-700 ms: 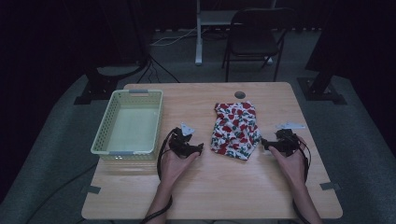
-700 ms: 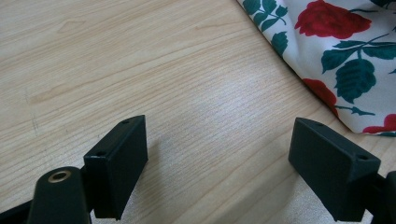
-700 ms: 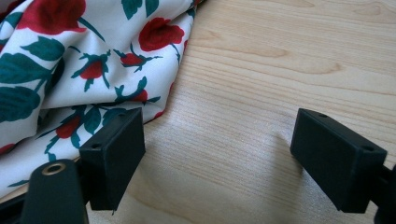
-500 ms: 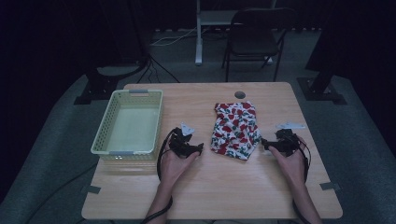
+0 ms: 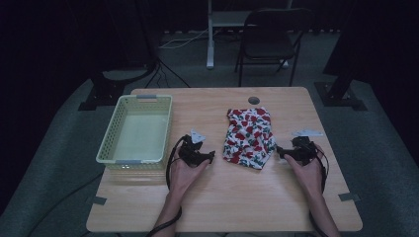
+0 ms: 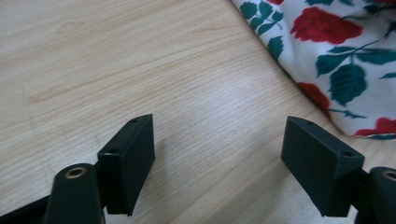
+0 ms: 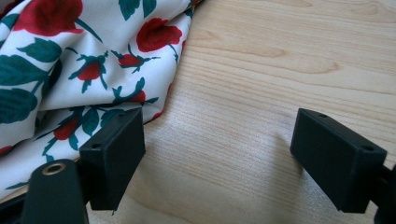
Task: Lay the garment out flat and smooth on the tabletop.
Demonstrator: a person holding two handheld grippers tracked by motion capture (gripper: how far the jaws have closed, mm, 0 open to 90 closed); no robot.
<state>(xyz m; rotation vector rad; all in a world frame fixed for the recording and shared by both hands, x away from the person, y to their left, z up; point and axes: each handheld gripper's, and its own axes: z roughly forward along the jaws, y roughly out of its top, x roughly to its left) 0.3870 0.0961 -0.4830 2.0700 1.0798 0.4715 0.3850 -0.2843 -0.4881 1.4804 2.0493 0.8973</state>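
A pale wooden surface [image 5: 232,197] with rounded corners stands in a dim room on grey carpet, its grain running across and a small round hole [image 5: 254,100] near the far edge. Strips of dark tape sit at its near left and right edges. On the left part rests a light yellow-green perforated basket [image 5: 109,143], with nothing in it. Right of centre lies a crumpled cloth [image 5: 249,136], white with red roses and green leaves, flat on the wood and well apart from the basket.

The left claw [image 5: 207,155] rests low on the surface just left of the cloth, its jaws spread wide with bare wood between them; in the left gripper view the cloth [image 6: 336,56] lies ahead and to the upper right, not touched. The right claw [image 5: 281,152] sits just beside the cloth's right edge, jaws likewise wide apart and gripping nothing; in the right gripper view the cloth [image 7: 70,60] reaches down to one jaw, though I cannot tell whether they touch. A cable trails from each back along the person's forearms.

Beyond the far edge stands a dark folding chair [image 5: 269,42], a white post [image 5: 211,34] beside it, cables on the floor, and dark stand bases [image 5: 116,84] at left and right, with black shadow behind
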